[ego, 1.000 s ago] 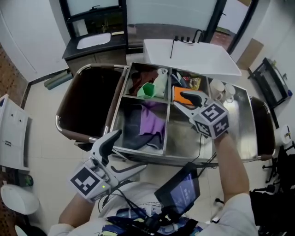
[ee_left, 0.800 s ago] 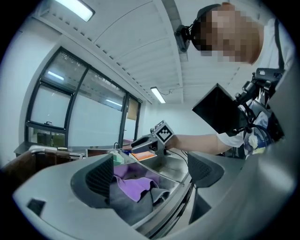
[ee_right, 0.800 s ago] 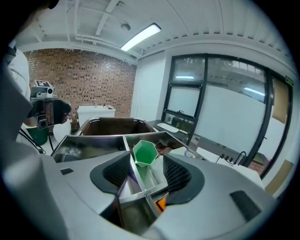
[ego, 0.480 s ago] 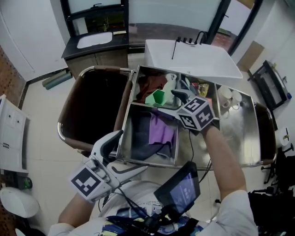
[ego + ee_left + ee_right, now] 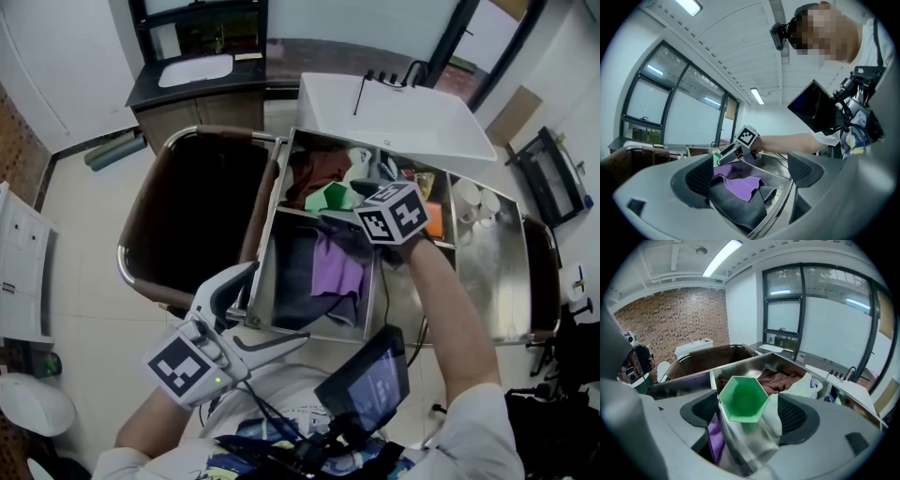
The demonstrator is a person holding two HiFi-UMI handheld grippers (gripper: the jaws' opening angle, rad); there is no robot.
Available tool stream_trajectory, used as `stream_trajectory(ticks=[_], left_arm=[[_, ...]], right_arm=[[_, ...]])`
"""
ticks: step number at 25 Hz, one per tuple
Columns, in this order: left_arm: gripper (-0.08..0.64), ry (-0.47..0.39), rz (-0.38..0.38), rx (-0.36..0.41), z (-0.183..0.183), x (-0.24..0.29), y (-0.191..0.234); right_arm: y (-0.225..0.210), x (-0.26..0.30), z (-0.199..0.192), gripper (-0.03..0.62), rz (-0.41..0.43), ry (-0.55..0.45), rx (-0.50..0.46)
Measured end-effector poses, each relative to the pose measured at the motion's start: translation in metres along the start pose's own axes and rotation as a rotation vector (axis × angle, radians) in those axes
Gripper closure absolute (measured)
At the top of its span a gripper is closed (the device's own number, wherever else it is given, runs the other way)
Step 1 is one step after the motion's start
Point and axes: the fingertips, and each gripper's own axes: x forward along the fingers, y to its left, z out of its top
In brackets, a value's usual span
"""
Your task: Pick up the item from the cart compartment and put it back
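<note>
We open our right claw point(image 5: 749, 414) around the green cup point(image 5: 743, 399) in the cart point(image 5: 265, 246).

The right jaws are opening, with the cup between them, tipped on its side with its mouth toward the claw, in the back compartment beside a brown cloth point(image 5: 314, 173). Our left claw point(image 5: 752, 173) hangs near the cart's front edge, jaws apart and gripping nothing. A purple cloth point(image 5: 337, 272) lies in the front compartment.

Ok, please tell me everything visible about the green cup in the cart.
The green cup is six-sided, looks like plain plastic and seems empty. It lies tilted, its mouth towards the right gripper, whose jaws are opening with the cup between them. It is at a far compartment of the cart, by the divider, beside a brown cloth and a white bag.
</note>
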Motion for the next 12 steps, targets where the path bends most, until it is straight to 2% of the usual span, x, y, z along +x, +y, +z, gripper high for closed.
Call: stream_trajectory(ticks=[3,6,9,12], left_arm=[[0.091,-0.005,-0.003,-0.005,-0.001,0.001,0.003],[0.091,0.001,-0.013,-0.009,-0.002,0.002,0.002],[0.091,0.002,-0.016,-0.013,-0.001,0.002,0.004],[0.091,-0.01,-0.016,-0.009,0.001,0.001,0.007]], right_arm=[[0.001,0.002,0.0,0.167,0.013,0.021,0.011],[0.008,0.003,0.003,0.196,0.053,0.034,0.011],[0.016,0.007,0.014,0.212,0.093,0.004,0.063],[0.012,0.013,0.015,0.242,0.055,0.019,0.072]])
